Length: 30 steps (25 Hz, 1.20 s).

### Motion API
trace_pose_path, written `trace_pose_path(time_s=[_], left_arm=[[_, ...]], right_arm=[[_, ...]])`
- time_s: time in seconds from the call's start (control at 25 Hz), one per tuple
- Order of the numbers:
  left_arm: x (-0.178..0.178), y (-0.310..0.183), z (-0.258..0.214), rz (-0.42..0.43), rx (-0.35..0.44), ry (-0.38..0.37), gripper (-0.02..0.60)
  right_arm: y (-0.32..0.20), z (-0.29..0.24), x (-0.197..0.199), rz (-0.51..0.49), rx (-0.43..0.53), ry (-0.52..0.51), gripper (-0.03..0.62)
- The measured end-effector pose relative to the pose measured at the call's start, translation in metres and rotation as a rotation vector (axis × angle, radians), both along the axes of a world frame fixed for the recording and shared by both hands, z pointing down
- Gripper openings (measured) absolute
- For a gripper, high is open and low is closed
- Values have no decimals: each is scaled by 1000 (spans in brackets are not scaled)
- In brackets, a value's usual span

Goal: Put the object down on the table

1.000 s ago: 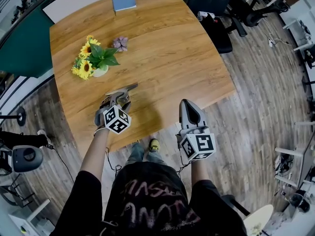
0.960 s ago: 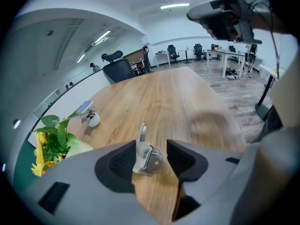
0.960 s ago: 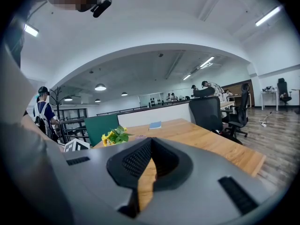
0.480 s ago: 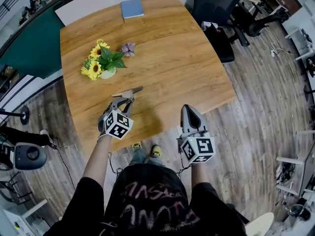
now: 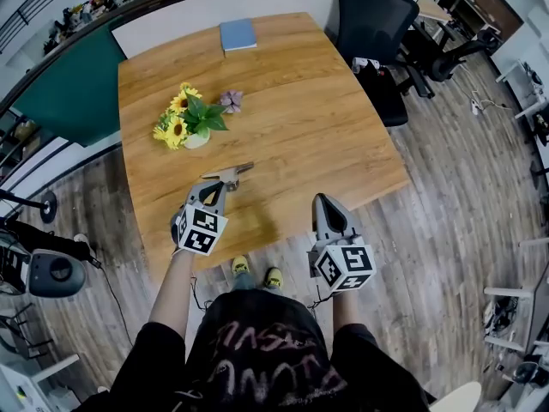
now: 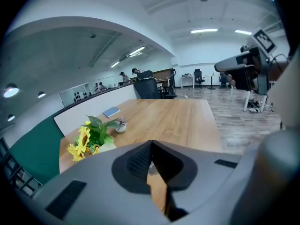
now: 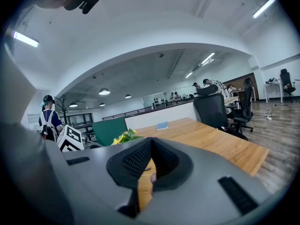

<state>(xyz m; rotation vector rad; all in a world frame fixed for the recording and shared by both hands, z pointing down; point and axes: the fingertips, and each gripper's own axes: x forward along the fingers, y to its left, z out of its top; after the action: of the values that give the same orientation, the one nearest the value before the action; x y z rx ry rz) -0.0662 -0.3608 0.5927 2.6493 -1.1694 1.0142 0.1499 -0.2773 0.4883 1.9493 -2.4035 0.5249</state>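
Observation:
A small flat tan and grey object point(image 5: 228, 174) lies on the wooden table point(image 5: 300, 127), near its front edge. My left gripper point(image 5: 213, 192) sits just behind it, jaws shut with nothing between them, its tips a little short of the object. In the left gripper view the left gripper point(image 6: 151, 143) has its jaws meeting at the tip, and the table shows beyond. My right gripper point(image 5: 325, 201) hovers at the table's front edge, to the right, shut and empty; the right gripper view shows its tips point(image 7: 151, 140) pressed together.
A pot of sunflowers point(image 5: 189, 120) and a small purple flower point(image 5: 231, 100) stand at the table's left. A blue book point(image 5: 238, 34) lies at the far edge. A black office chair point(image 5: 377, 24) stands at the far right corner. A green partition point(image 5: 69, 84) runs along the left.
The left jaws have gone from wide open to shut. The left gripper has drawn back from the flat object, which stays on the table. The right gripper has barely moved.

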Motion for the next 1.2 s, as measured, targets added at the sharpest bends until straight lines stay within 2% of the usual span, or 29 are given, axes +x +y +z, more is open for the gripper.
trace_pose_path(time_s=[0.12,0.28,0.48,0.72,1.2], left_arm=[[-5,3,-21,-63,19,70,12],[-7,10,-45,-76,76,114,12],[-15,23,-70,-102,110,190,12],[-35,33,-107,-180,175,280,12],[-66,45,-166,-237,348,283,12]], right_arm=[[5,-5,-4,-25,12,-20,5],[11,-7,-8,-42,14,-34,5],[14,-14,-12,-60,47,-29,5],[14,-17,-7,-46,64,3,5],[11,-33,-1,-54,101,68,5]])
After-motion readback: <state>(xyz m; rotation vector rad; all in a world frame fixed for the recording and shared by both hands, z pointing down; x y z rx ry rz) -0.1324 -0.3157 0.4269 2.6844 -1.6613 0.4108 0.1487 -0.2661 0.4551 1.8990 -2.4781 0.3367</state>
